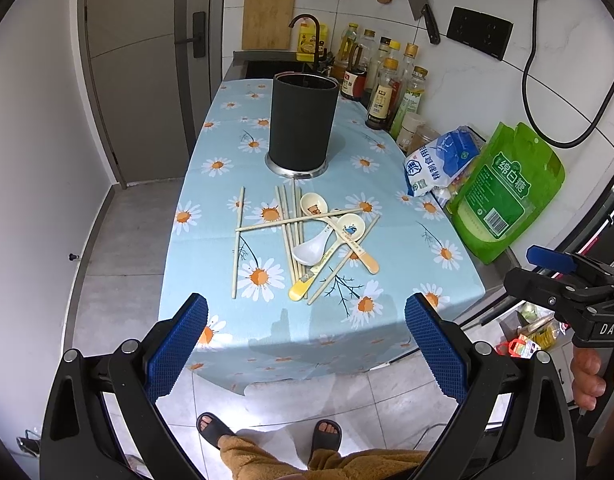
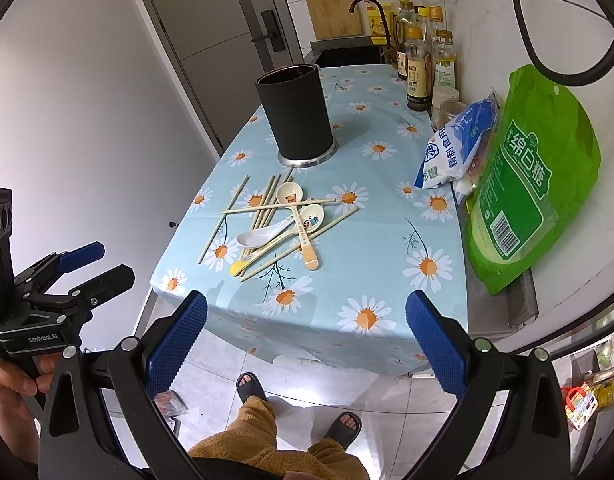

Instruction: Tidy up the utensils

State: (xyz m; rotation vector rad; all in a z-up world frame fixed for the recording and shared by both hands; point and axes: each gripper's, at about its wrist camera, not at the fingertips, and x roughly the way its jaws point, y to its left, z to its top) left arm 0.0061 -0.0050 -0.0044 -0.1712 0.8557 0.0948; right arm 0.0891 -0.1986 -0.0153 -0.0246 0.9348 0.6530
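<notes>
Both the left gripper [image 1: 306, 344] and the right gripper [image 2: 306, 342] hung wide open and empty, short of the table edge, ready for a pickup. The chopsticks [image 1: 290, 229] and spoons [image 1: 314, 246] lay tangled on the tablecloth [image 1: 407, 232], just before the dark holder [image 1: 301, 122], presumably their destination.

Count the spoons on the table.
3, all in the pile in front of the black holder: bear spoon, its handle running to the right; blue-print spoon, its yellow handle running toward the front edge; white spoon in the middle. None looks hidden.
</notes>
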